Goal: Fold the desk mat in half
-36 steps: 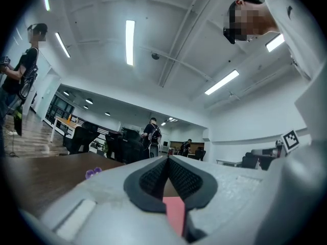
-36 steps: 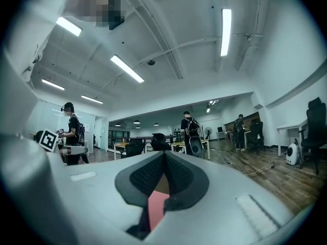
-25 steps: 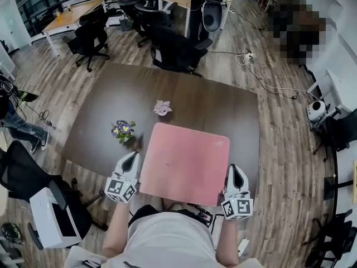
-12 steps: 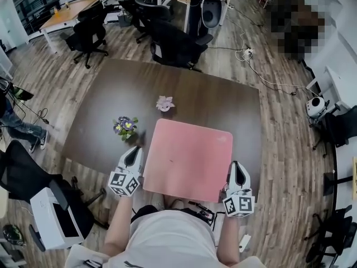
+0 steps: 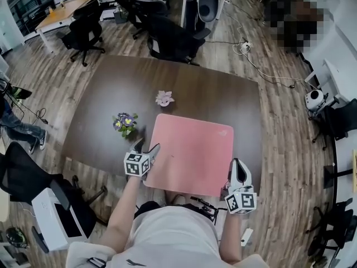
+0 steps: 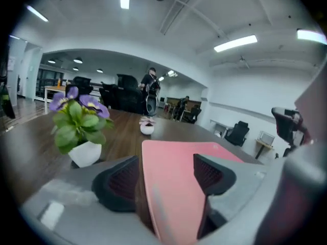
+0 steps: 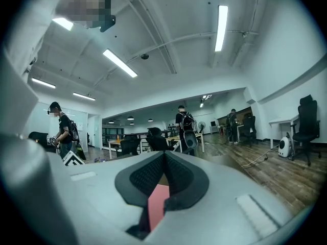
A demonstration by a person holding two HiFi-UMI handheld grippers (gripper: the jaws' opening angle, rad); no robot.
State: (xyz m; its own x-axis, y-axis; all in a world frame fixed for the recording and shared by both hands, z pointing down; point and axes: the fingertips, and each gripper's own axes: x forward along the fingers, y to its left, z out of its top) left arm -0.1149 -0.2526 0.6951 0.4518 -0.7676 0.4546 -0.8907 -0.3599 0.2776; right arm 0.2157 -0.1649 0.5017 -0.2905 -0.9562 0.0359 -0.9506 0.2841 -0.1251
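Observation:
A pink desk mat [image 5: 192, 152] lies flat on the near half of the dark brown table [image 5: 106, 94]. My left gripper [image 5: 148, 147] is at the mat's near-left edge. Its jaws are opening, and in the left gripper view the mat's edge [image 6: 179, 162] runs between the two pads of the left gripper [image 6: 166, 175] without either pressing on it. My right gripper [image 5: 237, 163] sits just off the mat's near-right corner with its jaws shut. In the right gripper view the right gripper [image 7: 163, 175] has its pads touching, and a sliver of the mat [image 7: 158, 205] shows below them.
A potted purple flower [image 5: 125, 123] stands left of the mat, close beside the left gripper [image 6: 79, 124]. A small pink flower pot [image 5: 164, 99] sits beyond the mat's far edge. Black office chairs [image 5: 173, 43] stand at the table's far side. A white unit [image 5: 53, 216] stands on the floor at near left.
My left gripper has moved right and forward onto the mat's left edge, and its jaws have gone from shut to apart. The right gripper has hardly moved.

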